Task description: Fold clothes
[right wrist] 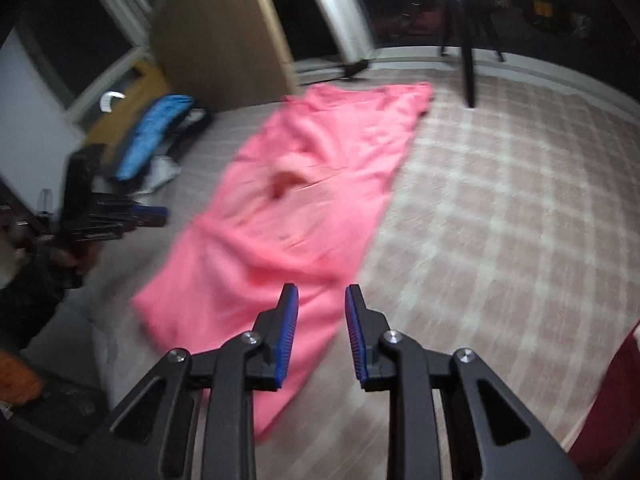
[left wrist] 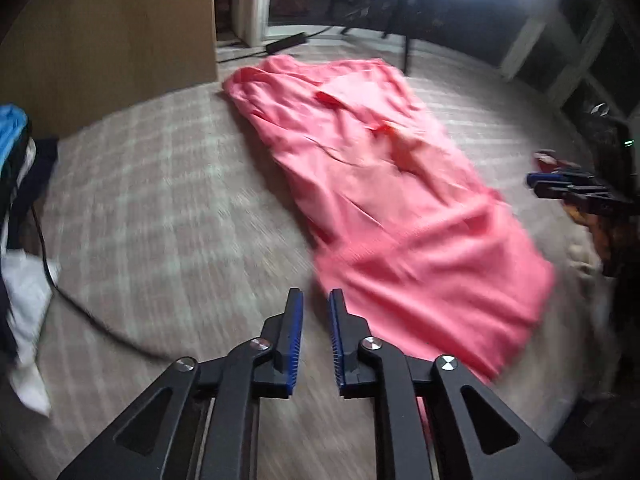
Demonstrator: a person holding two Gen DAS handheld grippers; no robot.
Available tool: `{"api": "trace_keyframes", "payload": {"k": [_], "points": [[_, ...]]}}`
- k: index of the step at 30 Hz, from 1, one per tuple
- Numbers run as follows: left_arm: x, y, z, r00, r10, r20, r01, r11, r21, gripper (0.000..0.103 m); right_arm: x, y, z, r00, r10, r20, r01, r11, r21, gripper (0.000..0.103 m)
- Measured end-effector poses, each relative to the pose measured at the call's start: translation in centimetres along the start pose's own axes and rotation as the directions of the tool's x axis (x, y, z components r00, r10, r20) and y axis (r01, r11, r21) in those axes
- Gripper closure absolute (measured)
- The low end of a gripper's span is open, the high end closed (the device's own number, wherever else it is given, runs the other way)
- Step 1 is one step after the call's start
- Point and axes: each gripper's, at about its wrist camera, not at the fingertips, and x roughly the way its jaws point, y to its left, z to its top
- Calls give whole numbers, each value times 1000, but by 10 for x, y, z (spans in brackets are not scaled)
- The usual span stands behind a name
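A pink garment [left wrist: 380, 200] lies spread out long on a plaid bed cover [left wrist: 160, 208]; it also shows in the right wrist view [right wrist: 288, 208]. My left gripper [left wrist: 316, 304] is open and empty, above the garment's near left corner. My right gripper [right wrist: 322, 296] is open and empty, above the garment's near right edge. Each gripper shows in the other's view: the right one [left wrist: 560, 190] at the right edge, the left one [right wrist: 120, 216] at the left. Both views are motion-blurred.
A pile of clothes, blue, dark and white [left wrist: 20, 200], lies at the left with a black cable [left wrist: 80, 304]. A wooden panel [left wrist: 108, 32] stands behind. A tripod leg [right wrist: 466, 60] stands on the cover beyond the garment. A dark red cloth [right wrist: 608, 400] is at the right.
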Motion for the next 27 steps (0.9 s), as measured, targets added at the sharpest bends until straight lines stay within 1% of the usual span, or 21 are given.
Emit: {"api": "trace_keyframes", "payload": {"k": [1, 2, 4, 6, 9, 12, 16, 17, 18, 20, 23, 26, 27], "points": [[-4, -5, -11, 1000, -30, -6, 30, 1000, 0, 77, -6, 3, -9, 999, 37, -3, -37, 999, 3, 79], [-8, -11, -26, 998, -58, -20, 59, 998, 2, 71, -10, 7, -20, 998, 65, -12, -65, 998, 4, 79], [-10, -23, -48, 995, -91, -42, 92, 996, 11, 69, -10, 14, -44, 995, 87, -44, -87, 996, -3, 79], [-5, -34, -65, 993, -104, -63, 106, 994, 29, 69, -4, 22, -62, 994, 73, -75, -75, 997, -22, 79], [6, -48, -71, 991, -119, -61, 123, 991, 58, 69, 10, 28, -74, 993, 49, -107, -55, 997, -54, 79], [13, -68, -72, 994, -95, -45, 101, 981, 164, 69, 22, 35, -77, 992, 35, -121, -48, 993, -111, 79], [16, -77, -72, 996, -82, -46, 91, 970, 225, 69, 30, 38, -75, 991, 23, -130, -45, 985, -167, 79], [17, -78, -72, 996, -81, -44, 89, 968, 235, 73, 30, 38, -76, 991, 25, -131, -48, 983, -175, 79], [16, -80, -71, 996, -85, -38, 92, 965, 245, 84, 29, 38, -76, 991, 28, -131, -52, 982, -183, 79], [15, -79, -72, 996, -89, -26, 93, 963, 254, 95, 27, 39, -77, 991, 36, -128, -61, 978, -201, 79], [18, -73, -72, 993, -113, -32, 117, 964, 239, 97, 25, 41, -78, 992, 41, -120, -67, 972, -224, 79], [20, -74, -72, 993, -111, -36, 117, 960, 255, 98, 26, 43, -76, 992, 46, -121, -75, 967, -245, 79], [21, -74, -72, 993, -110, -38, 116, 958, 260, 98, 27, 43, -75, 991, 45, -124, -75, 965, -251, 83]]}}
